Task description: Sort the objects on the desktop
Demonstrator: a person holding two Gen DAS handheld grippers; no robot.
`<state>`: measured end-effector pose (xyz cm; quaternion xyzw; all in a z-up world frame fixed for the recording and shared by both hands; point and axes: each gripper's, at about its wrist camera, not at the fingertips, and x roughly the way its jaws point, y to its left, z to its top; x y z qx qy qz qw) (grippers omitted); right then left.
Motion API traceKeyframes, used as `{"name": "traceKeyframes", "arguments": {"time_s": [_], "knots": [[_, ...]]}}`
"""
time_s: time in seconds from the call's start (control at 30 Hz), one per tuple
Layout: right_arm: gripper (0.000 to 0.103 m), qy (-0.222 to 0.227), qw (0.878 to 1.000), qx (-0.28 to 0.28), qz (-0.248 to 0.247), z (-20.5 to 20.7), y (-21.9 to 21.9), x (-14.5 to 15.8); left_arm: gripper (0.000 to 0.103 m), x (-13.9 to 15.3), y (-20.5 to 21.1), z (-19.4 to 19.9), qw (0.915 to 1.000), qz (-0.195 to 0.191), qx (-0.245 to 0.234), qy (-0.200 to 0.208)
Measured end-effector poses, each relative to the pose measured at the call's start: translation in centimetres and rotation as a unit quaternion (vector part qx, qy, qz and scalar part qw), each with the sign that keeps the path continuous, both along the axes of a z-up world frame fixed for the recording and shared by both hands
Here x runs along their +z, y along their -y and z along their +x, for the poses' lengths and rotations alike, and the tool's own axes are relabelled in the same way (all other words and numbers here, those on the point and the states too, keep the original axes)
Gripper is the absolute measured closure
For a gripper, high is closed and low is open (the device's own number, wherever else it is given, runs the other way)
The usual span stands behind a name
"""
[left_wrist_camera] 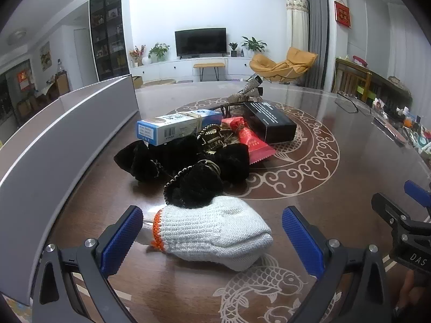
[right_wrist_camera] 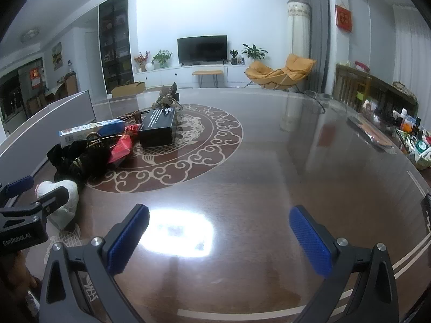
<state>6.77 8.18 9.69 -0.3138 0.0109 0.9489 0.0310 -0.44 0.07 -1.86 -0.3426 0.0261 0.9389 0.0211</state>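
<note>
Left gripper (left_wrist_camera: 212,231) gapes wide around white glove (left_wrist_camera: 212,231), untouched.

Dim indoor light; ceiling-lamp glare on glossy table (right_wrist_camera: 242,188); fisheye-bent edges, dark corners

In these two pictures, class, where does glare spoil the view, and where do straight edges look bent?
Right wrist view: a white glare patch sits on the table between the open right gripper fingers. Left wrist view: no strong glare; fisheye curves the grey bin wall.
</note>
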Motion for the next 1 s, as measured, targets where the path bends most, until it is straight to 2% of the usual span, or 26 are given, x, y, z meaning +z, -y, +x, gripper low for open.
{"name": "traceKeyframes", "arguments": {"time_s": [0.23, 1.0], "knots": [[0.0, -0.007, 1.0, 0.001, 0.006, 0.25, 0.15, 0.12, 0.0, -0.12, 0.25, -0.09, 0.9999, 0.013, -0.001, 0.003], [0.0, -0.003, 1.0, 0.007, 0.009, 0.25, 0.15, -0.04, 0.0, -0.32, -0.19, 0.0, 0.9998, 0.005, -0.018, 0.003]]}}
